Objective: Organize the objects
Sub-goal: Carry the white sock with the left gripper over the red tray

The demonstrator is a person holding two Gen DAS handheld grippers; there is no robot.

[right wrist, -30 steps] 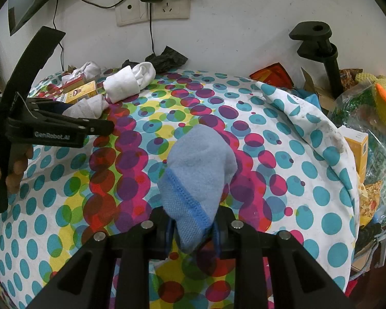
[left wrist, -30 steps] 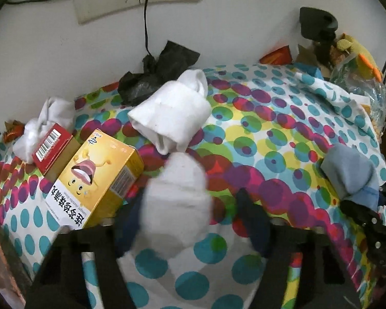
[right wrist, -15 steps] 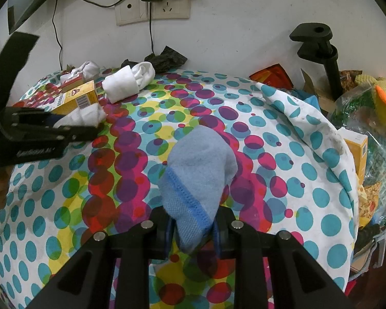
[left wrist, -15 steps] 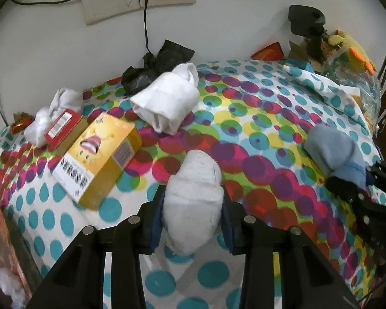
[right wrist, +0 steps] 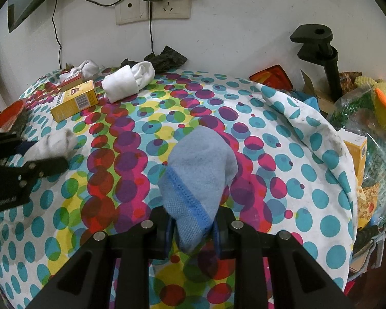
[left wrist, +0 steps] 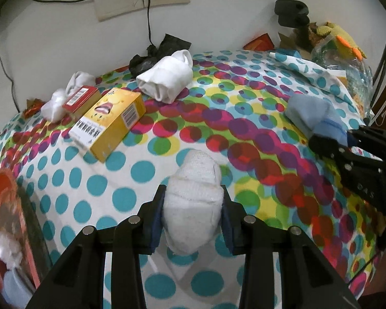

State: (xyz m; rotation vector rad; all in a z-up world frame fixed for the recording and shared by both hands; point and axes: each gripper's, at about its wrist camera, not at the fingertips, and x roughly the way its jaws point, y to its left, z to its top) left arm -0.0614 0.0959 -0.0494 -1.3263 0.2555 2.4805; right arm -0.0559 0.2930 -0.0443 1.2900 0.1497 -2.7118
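Left gripper (left wrist: 193, 216): jaws clamped on rolled white sock (left wrist: 193, 200), near centre of the dotted cloth (left wrist: 131, 180). Right gripper (right wrist: 193, 228): pinching blue sock (right wrist: 198, 180) at its cuff. Both socks judged soft, light, compressible; grip mid-bundle. Orange container (left wrist: 2, 206), near left: holds pale bundles, seemingly socks. Yellow box (left wrist: 110, 121), far left.

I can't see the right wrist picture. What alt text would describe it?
The right gripper is shut on a light blue sock above a bright polka-dot tablecloth. At the left edge, the left gripper holds a white sock. Farther back lie a yellow box and a rolled white sock near a wall socket.
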